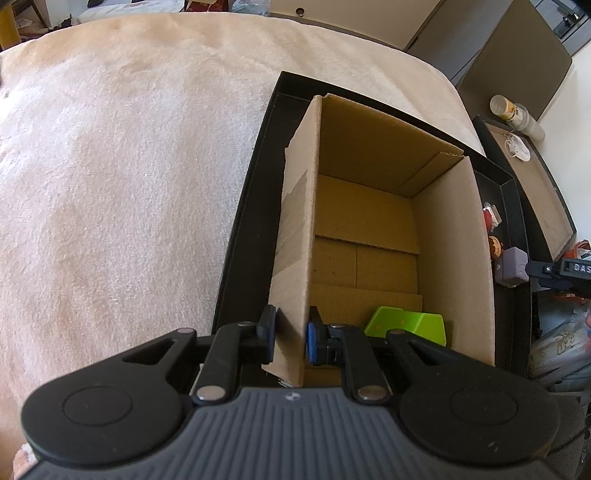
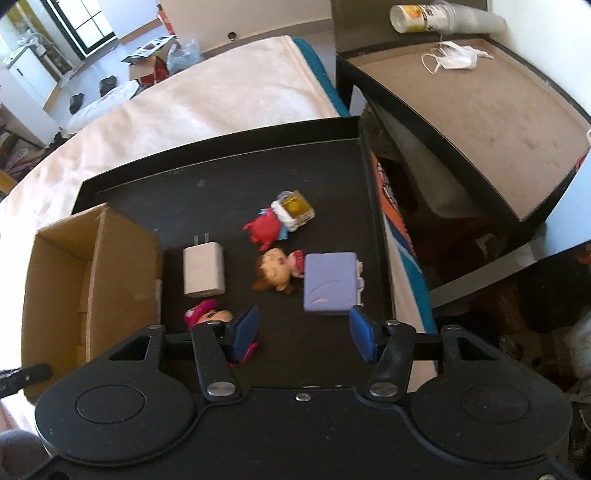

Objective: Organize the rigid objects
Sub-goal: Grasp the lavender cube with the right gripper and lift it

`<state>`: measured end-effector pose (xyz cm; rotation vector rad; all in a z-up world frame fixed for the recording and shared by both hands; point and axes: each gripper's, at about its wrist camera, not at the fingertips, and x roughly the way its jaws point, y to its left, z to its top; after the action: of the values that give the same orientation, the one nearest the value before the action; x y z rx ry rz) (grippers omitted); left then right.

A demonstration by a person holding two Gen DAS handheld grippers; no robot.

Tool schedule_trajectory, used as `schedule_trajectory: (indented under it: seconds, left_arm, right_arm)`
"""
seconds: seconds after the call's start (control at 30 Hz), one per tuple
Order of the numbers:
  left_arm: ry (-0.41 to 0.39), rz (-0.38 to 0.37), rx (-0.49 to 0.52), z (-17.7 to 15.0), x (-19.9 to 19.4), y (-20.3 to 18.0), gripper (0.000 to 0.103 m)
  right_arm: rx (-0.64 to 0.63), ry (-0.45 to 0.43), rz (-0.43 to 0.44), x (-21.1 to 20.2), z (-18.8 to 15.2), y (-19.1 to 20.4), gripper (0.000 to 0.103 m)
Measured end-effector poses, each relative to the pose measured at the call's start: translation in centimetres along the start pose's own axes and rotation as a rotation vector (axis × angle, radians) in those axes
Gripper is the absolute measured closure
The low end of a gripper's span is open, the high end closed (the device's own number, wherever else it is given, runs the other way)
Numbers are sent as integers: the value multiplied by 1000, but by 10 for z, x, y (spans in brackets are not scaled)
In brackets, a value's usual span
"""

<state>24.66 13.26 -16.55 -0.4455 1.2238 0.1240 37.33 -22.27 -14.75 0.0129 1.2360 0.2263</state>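
Note:
My left gripper is shut on the near left wall of the open cardboard box, one pad inside and one outside. A green plastic piece lies on the box floor. The box stands in a black tray. My right gripper is open and empty above the tray floor. Ahead of it lie a lilac block, a brown-haired doll figure, a white charger, a red toy with a yellow-and-white piece and a pink-capped figure partly under the left finger.
The tray rests on a cream plush blanket. A brown-topped side table stands to the right with stacked cups and a face mask. The box also shows at the left of the right wrist view.

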Motion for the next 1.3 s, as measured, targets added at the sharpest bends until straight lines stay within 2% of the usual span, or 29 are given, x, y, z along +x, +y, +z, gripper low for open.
schedule_trajectory:
  seconds: [0.23, 0.43, 0.57, 0.8, 0.97, 1.3]
  left_arm:
    - [1, 8, 4, 0, 1, -1, 88]
    - [2, 7, 3, 1, 2, 0, 88]
    - [0, 3, 3, 0, 2, 1, 88]
    - [2, -3, 1, -1, 1, 3, 88]
    - [4, -4, 14, -1, 0, 1, 88]
    - [4, -4, 17, -2, 0, 1, 88]
  right_arm:
    - [-26, 15, -63, 21, 7, -2, 50]
    - [-40, 45, -68, 36, 12, -2, 50]
    - [-69, 46, -76, 45, 10, -3, 59]
    - [-63, 30, -32, 26, 4, -5, 65]
    - [-83, 9, -22, 15, -1, 3, 65]
    - [-120, -56, 52, -19, 1, 27, 65]
